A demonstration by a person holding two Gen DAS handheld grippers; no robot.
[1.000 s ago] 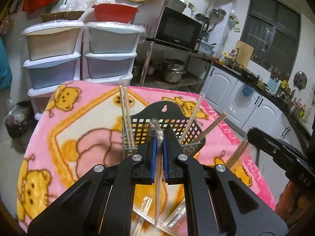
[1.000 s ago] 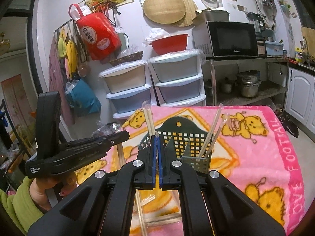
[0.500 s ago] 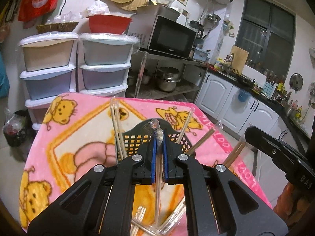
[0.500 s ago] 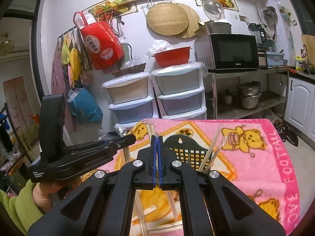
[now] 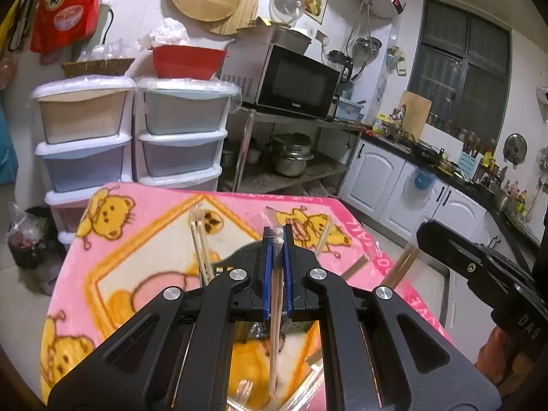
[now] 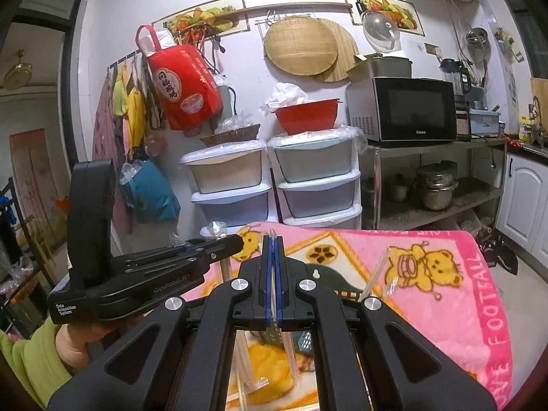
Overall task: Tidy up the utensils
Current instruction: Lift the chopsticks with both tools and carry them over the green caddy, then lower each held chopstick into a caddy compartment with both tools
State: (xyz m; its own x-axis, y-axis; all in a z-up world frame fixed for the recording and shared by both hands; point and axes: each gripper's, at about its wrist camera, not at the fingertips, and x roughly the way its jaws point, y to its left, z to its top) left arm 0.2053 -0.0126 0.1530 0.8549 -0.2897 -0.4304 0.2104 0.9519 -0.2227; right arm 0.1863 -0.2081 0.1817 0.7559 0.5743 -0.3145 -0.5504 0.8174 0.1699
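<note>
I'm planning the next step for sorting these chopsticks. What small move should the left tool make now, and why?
Probably carry it forward over the black basket and tip the wrapped chopsticks in: the left tool is shut on them, above the basket, where other pairs stand.

The left gripper's (image 6: 236, 245) side read "GenRoboAI", and a small white label near its rear read "Data Acquisition System". The right gripper's (image 5: 479, 274) body showed the letters "DAS". The pink blanket (image 6: 445, 308) carried "FOOTBALL" in white letters along its right edge, with more letters below it cut off. The red bag (image 6: 185, 85) hanging on the wall bore large Chinese characters on a white panel. The microwave (image 6: 407, 109) had a small brand mark on its door, too small to read surely. The water heater (image 5: 397, 1) showed a red digit, likely "5".
</note>
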